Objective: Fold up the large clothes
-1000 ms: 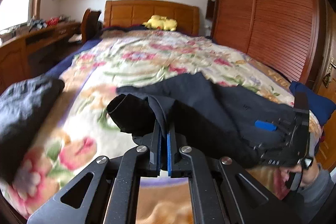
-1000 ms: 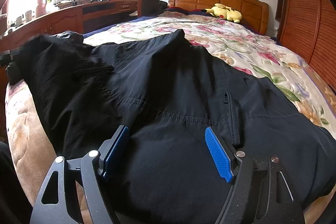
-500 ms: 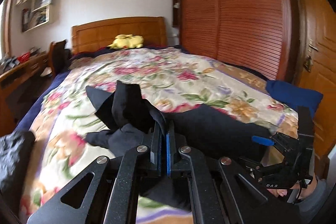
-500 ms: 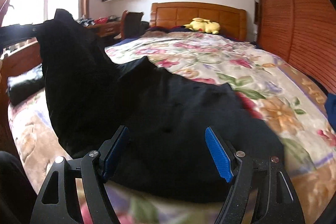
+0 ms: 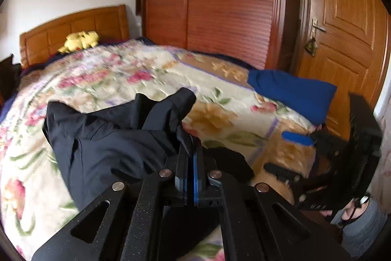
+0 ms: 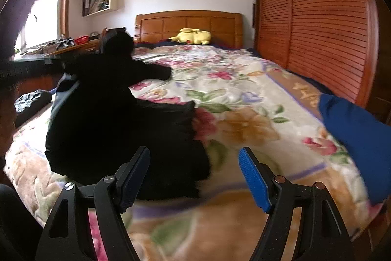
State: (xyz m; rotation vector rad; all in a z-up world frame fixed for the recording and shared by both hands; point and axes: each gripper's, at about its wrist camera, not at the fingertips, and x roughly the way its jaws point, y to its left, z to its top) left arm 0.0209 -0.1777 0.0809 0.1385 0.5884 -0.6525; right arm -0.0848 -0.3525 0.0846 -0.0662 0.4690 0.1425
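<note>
Your left gripper (image 5: 190,163) has its jaws pressed together on a fold of the black garment (image 5: 110,138), the cloth bunched up right at the fingertips. Your right gripper (image 6: 194,175) stands with its jaws spread wide and nothing between them, just off the garment's near edge.

The garment lies on the floral bedspread (image 6: 244,94), toward the foot of the bed and on the desk side. In the right wrist view (image 6: 117,119) its long axis runs roughly from the foot toward the wooden headboard (image 6: 188,23), one end lifted high and a narrow part reaching out toward the headboard. The picture is blurred, so you cannot read the seams.

Compared with half a second ago, the cloth that lay between your right jaws is now to their left, and the pinched fold has swung across. The blue cushion (image 6: 361,138) now shows near the right gripper. The yellow plush toy (image 6: 193,36) sits against the headboard as before.
</note>
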